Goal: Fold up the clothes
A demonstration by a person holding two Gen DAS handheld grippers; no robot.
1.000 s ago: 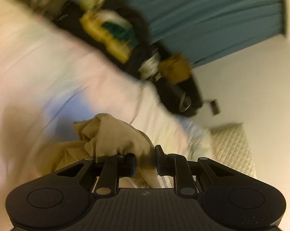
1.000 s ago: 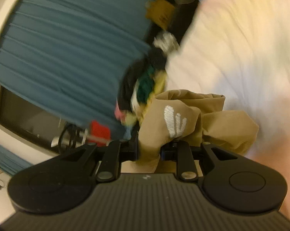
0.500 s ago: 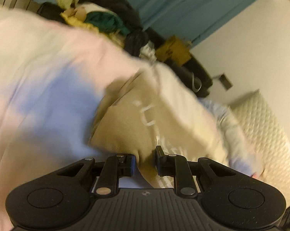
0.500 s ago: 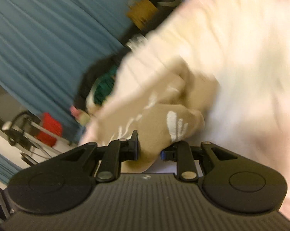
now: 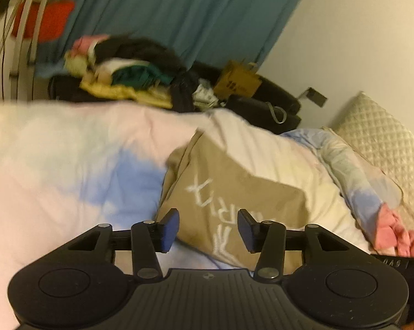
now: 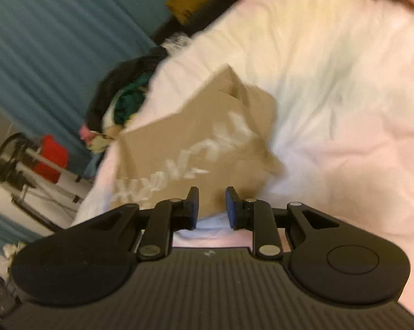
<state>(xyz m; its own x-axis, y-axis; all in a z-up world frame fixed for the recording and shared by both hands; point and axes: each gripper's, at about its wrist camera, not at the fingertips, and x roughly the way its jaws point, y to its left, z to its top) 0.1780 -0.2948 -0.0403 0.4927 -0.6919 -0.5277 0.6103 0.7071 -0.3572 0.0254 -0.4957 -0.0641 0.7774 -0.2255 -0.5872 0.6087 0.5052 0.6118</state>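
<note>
Flatly folded tan garment [image 5: 229,192], white lettering

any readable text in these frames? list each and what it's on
White lettering on the tan shirt: large, seen inverted and partly folded, blurred; no whole word reads.
Dark mark on the yellow paper bag: too small to read.
Small print on the black object at the left view's right edge: too blurred to read.
</note>
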